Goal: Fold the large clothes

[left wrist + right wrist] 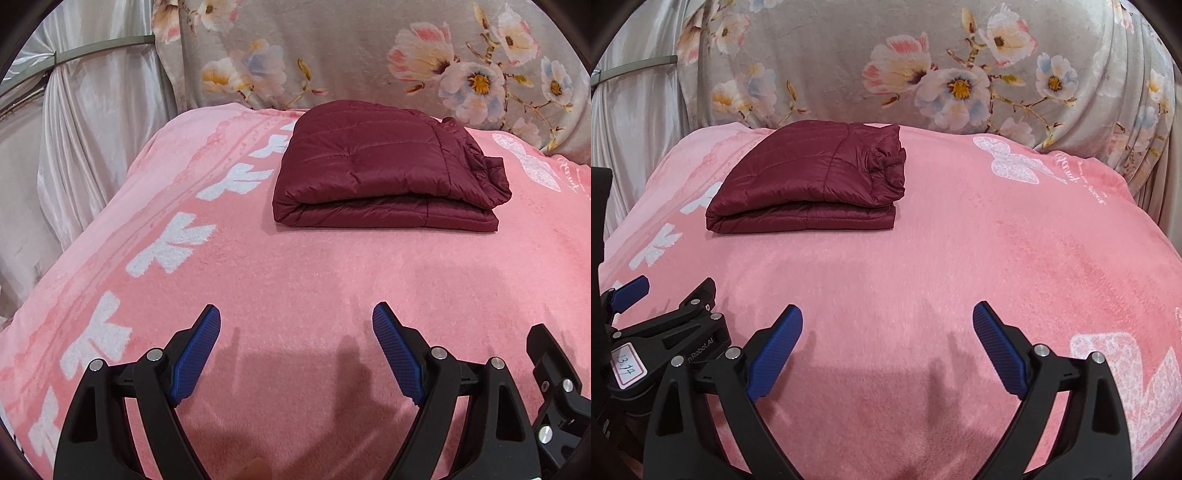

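Note:
A dark red quilted jacket point(384, 166) lies folded into a compact rectangle on the pink blanket point(295, 273), toward the far side. It also shows in the right wrist view point(812, 181), far left of centre. My left gripper point(296, 317) is open and empty, hovering over the blanket well short of the jacket. My right gripper point(887, 314) is open and empty, also over the near part of the blanket point(960, 258). The left gripper's body shows at the left edge of the right wrist view point(661, 332).
A grey floral cloth point(369, 48) hangs behind the bed. White satin curtains point(74, 129) with a metal rail stand at the left. The blanket carries white butterfly prints point(1012, 162) along its edges.

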Tool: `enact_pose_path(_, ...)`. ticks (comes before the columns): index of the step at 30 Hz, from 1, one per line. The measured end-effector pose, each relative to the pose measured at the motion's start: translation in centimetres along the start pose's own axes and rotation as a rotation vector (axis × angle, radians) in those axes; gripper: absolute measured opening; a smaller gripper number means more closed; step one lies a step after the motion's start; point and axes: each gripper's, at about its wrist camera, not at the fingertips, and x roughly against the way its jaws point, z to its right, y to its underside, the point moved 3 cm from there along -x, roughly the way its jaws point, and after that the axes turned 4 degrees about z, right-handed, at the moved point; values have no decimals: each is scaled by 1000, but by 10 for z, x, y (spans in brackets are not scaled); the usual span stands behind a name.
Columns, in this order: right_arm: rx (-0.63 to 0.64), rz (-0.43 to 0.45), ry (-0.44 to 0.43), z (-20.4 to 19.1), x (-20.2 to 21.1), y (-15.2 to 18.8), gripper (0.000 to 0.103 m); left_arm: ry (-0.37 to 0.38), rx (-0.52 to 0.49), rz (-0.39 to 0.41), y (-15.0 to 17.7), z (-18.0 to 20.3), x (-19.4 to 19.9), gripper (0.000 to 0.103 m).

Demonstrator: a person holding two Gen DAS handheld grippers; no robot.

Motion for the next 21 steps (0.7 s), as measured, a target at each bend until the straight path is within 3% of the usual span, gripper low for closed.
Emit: enact_pose_path(21, 23, 13, 15, -4, 3, -1, 91, -2, 18, 44, -2, -4, 9, 80)
